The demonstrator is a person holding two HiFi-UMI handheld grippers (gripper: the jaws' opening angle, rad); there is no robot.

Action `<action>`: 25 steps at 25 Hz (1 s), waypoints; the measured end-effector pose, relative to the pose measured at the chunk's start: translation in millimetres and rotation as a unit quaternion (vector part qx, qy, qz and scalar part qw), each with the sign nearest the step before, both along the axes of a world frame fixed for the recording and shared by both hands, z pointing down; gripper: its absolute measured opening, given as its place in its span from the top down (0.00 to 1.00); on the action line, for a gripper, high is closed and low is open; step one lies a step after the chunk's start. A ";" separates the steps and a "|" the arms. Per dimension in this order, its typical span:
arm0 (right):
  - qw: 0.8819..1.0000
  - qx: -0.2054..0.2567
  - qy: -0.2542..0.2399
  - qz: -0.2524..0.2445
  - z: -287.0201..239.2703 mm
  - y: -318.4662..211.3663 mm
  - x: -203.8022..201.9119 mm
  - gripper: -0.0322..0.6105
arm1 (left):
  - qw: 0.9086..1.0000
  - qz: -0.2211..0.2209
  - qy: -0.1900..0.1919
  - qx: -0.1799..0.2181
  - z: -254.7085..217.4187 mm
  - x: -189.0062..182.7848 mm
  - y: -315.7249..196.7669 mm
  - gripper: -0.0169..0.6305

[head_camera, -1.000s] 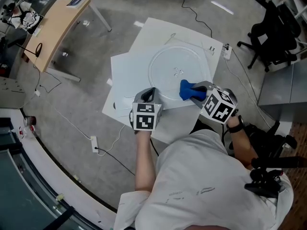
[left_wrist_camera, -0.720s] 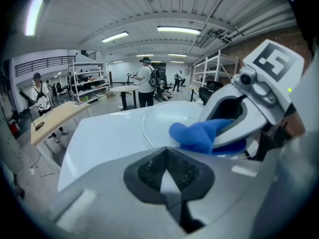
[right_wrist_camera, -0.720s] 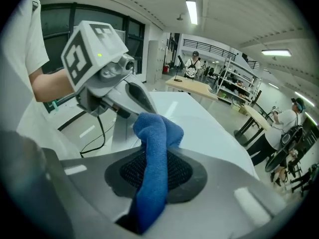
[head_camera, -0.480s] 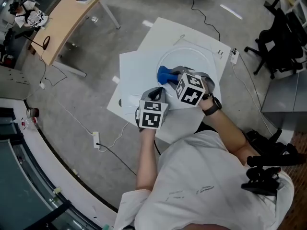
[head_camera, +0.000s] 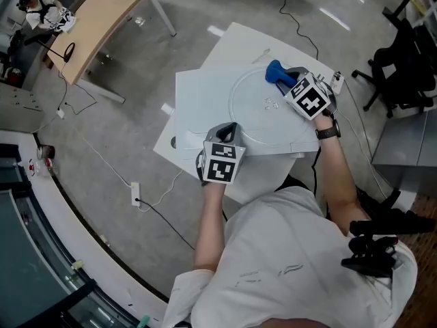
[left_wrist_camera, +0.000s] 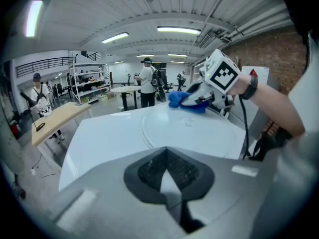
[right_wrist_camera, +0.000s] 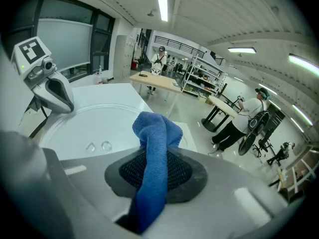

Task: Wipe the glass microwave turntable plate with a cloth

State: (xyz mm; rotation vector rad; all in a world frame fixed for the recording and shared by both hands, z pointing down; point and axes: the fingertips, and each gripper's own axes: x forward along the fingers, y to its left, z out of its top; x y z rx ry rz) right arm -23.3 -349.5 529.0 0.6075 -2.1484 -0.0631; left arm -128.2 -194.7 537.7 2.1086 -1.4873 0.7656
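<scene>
The round glass turntable plate (head_camera: 263,118) lies flat on a white board (head_camera: 198,98) on the floor. My right gripper (head_camera: 285,78) is shut on a blue cloth (head_camera: 276,70) and presses it on the plate's far right rim. In the right gripper view the cloth (right_wrist_camera: 153,143) bulges out between the jaws over the plate (right_wrist_camera: 94,126). My left gripper (head_camera: 229,131) sits at the plate's near left rim, jaws together on the edge. The left gripper view shows the plate (left_wrist_camera: 189,131) ahead, with the cloth (left_wrist_camera: 180,99) at its far side.
A second white board (head_camera: 256,176) lies under the first. A wooden table (head_camera: 95,22) stands at the far left, and a power strip (head_camera: 134,197) with cables lies on the floor. A black office chair (head_camera: 403,53) is at the right. People stand in the distance (left_wrist_camera: 148,81).
My right gripper has carried the cloth across the plate, from the near right rim through the left part to the far right rim. The left gripper has stayed at the near rim.
</scene>
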 end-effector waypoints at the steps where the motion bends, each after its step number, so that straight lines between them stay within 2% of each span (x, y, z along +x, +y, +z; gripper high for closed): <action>1: 1.000 -0.001 0.001 0.008 0.4 0.8 9.9 0.83 | 1.000 0.000 -0.001 0.001 -0.3 -0.8 -0.3 0.97; 4: 1.000 -0.006 0.014 0.005 -0.7 14.5 33.3 0.83 | 1.000 0.000 -0.001 0.002 -1.3 -2.5 -0.3 0.97; 9: 0.998 -0.017 0.056 -0.030 0.1 57.8 61.7 0.82 | 1.000 0.002 -0.001 0.001 -0.7 -1.9 1.5 0.97; 14: 0.994 -0.058 0.052 -0.079 -4.0 110.9 66.0 0.82 | 1.000 0.002 -0.001 0.002 -0.6 -1.8 0.7 0.97; 17: 0.989 -0.068 0.052 -0.118 -2.6 140.2 49.4 0.81 | 1.000 0.002 -0.003 0.003 0.3 -1.8 0.6 0.97; 20: 0.983 -0.079 0.030 -0.161 -0.7 164.1 14.0 0.81 | 1.000 0.002 -0.003 0.002 0.9 -1.6 0.3 0.97; 25: 0.978 -0.068 -0.006 -0.199 -0.8 164.3 -47.7 0.81 | 1.000 -0.001 -0.006 0.002 -0.7 -2.6 -1.6 0.97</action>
